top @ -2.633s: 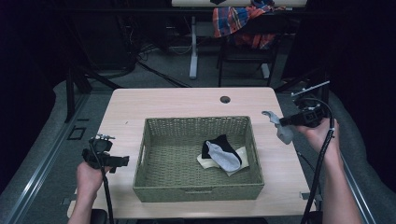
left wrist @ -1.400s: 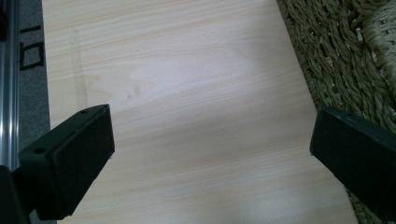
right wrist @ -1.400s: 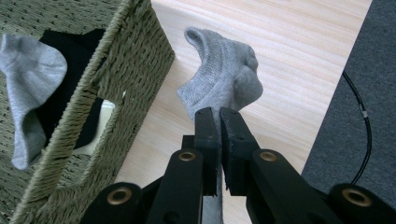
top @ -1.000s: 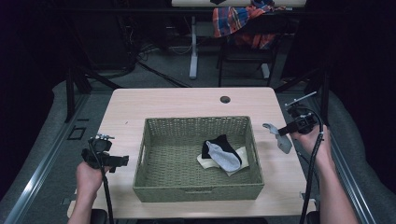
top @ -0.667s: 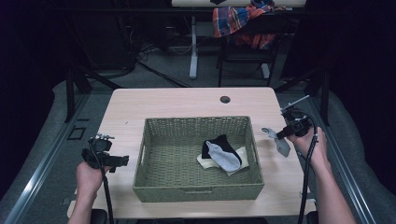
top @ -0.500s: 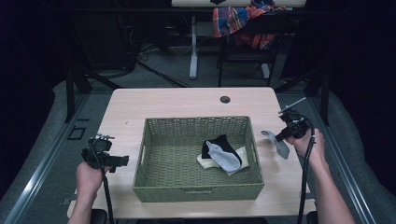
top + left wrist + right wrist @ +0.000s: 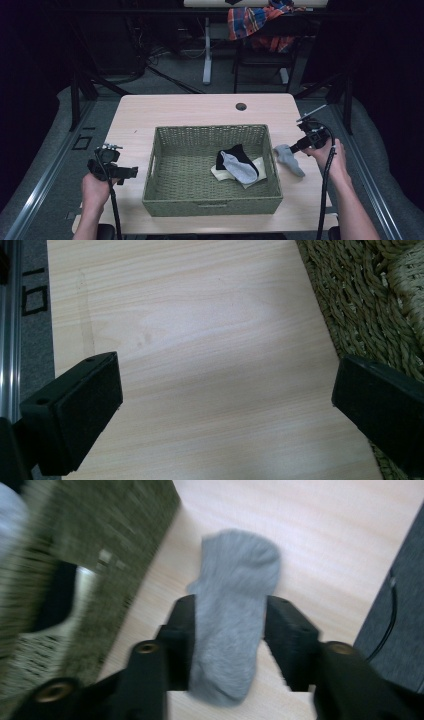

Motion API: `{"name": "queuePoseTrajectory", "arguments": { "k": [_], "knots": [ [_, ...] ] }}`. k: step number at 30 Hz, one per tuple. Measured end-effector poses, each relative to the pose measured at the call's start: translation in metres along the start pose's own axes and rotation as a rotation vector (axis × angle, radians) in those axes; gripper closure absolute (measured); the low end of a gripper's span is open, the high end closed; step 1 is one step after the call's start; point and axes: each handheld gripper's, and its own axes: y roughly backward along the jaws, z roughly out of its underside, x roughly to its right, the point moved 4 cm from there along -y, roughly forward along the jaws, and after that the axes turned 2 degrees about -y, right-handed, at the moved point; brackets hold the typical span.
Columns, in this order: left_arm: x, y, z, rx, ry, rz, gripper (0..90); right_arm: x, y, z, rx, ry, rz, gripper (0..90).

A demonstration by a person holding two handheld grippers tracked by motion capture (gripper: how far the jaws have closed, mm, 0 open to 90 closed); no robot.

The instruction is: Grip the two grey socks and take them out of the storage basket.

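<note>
Right gripper is closing its jaws around the grey sock, lying on the table beside the basket; soft, light and floppy, likely best pinched mid-length.

You work at a pale wooden table with a round cable hole near its far edge. Around it the floor is grey carpet, and a metal rail runs along your left side. Beyond the table, cables trail across the floor beside a white desk leg. A dark chair stands there with a plaid cloth draped over it. The room behind is dark.
</note>
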Motion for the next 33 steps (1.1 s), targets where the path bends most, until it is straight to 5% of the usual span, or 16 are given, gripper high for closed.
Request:
{"name": "queuePoseTrajectory", "arguments": {
  "k": [1, 5, 7, 11, 15, 24, 33],
  "knots": [
    [0.0, 0.0, 0.0, -0.002, -0.001, 0.002, 0.0, -0.006, 0.016, -0.004, 0.047, 0.017, -0.008, 44.8],
    [0.0, 0.0, 0.0, 0.001, 0.001, 0.001, 0.0, -0.014, 0.034, -0.008, 0.107, 0.037, -0.042, 34.8],
    [0.0, 0.0, 0.0, 0.0, 0.001, 0.001, 0.0, -0.025, 0.05, -0.01, 0.16, 0.061, -0.067, 20.7],
    [0.0, 0.0, 0.0, -0.001, 0.0, 0.001, 0.0, -0.036, 0.061, -0.013, 0.199, 0.099, -0.084, 12.5],
    [0.0, 0.0, 0.0, 0.0, 0.0, 0.001, 0.0, -0.063, 0.079, -0.018, 0.304, 0.181, -0.107, 0.0],
    [0.0, 0.0, 0.0, 0.0, 0.002, 0.003, 0.0, -0.109, 0.066, -0.025, 0.26, 0.295, -0.197, 0.0],
    [-0.001, 0.0, 0.0, 0.006, 0.007, 0.006, 0.0, -0.141, 0.04, -0.029, 0.196, 0.378, -0.204, 0.0]
  ]
}}
